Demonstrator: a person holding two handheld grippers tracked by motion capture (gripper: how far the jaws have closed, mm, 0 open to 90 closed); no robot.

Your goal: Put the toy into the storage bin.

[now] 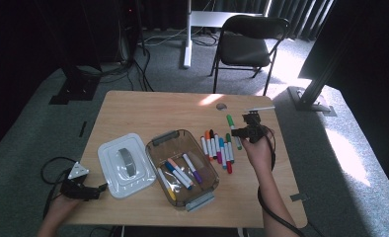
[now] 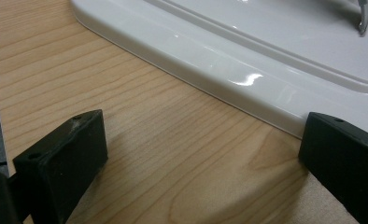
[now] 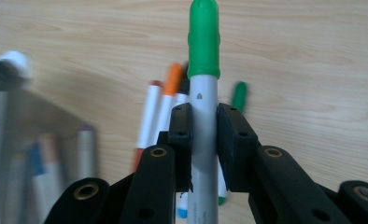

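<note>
My right gripper (image 1: 249,129) (image 3: 204,116) is shut on a green-capped marker (image 3: 203,46) (image 1: 230,121), held above the table with the cap pointing away past the jaws. Below it lies a row of several markers (image 1: 217,147) (image 3: 166,100) on the wood. To their left stands a clear container (image 1: 155,143) with several markers (image 1: 180,172) inside. A white lid (image 1: 123,165) (image 2: 247,51) lies left of the container. My left gripper (image 1: 101,188) (image 2: 203,135) rests open at the table's front left, its jaws wide apart just short of the lid's edge, with nothing between them.
The wooden table (image 1: 148,111) has bare room along its far half, with a small round grommet (image 1: 221,106) there. A black folding chair (image 1: 249,42) stands on the carpet beyond. The left gripper's cable (image 1: 49,168) loops off the table's left edge.
</note>
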